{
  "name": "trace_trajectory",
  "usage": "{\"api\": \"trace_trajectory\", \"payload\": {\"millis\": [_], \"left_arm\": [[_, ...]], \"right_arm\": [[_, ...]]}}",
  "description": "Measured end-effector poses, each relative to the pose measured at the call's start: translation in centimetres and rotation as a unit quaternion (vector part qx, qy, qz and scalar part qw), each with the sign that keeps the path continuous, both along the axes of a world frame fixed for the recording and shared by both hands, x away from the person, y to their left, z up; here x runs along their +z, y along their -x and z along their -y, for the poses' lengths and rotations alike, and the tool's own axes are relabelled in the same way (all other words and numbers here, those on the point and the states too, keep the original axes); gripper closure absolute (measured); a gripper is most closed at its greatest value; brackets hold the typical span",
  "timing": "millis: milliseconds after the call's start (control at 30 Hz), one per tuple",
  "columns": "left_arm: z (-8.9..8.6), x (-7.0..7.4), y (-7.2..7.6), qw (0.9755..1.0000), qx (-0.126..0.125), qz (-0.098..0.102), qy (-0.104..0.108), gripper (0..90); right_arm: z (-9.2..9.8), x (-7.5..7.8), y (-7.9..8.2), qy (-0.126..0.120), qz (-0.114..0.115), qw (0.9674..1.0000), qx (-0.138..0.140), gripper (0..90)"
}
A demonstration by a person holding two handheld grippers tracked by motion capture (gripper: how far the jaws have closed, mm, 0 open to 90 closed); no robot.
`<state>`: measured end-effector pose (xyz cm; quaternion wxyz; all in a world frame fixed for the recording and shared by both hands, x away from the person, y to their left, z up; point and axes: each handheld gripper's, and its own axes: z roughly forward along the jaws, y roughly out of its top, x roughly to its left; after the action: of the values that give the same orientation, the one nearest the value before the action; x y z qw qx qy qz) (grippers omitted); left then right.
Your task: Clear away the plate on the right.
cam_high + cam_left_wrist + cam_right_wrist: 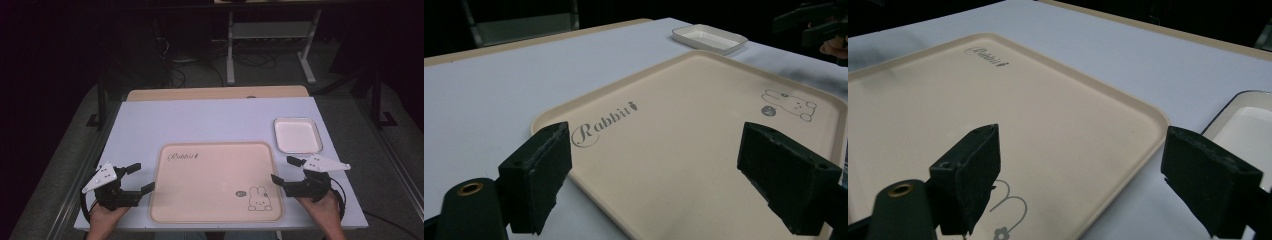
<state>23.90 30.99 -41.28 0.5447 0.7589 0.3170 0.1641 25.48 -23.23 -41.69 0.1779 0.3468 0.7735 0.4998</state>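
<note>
Black jaws stand spread and empty on both the left gripper [138,178] and the right gripper [285,170], one at each short side of the beige tray [200,210], not touching it. Beyond the tray's far right corner sits a small white dish [278,137]. Probably best: close in level, pinching both rims together.

I see my left gripper [141,177] and right gripper [284,169] as black frames, each topped by a grey three-cornered plate dotted with small holes, trailing a black cable, with matte black block fingers [540,172] beside a brass-ringed hole.
</note>
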Motion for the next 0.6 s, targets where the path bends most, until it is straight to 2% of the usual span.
{"api": "trace_trajectory", "payload": {"millis": [600], "left_arm": [[0.02,0.0,0.05,1.0,-0.004,0.0,-0.005,14.1]], "right_arm": [[-0.01,-0.12,-0.11,0.001,-0.018,0.9998,0.01,15.3]]}}
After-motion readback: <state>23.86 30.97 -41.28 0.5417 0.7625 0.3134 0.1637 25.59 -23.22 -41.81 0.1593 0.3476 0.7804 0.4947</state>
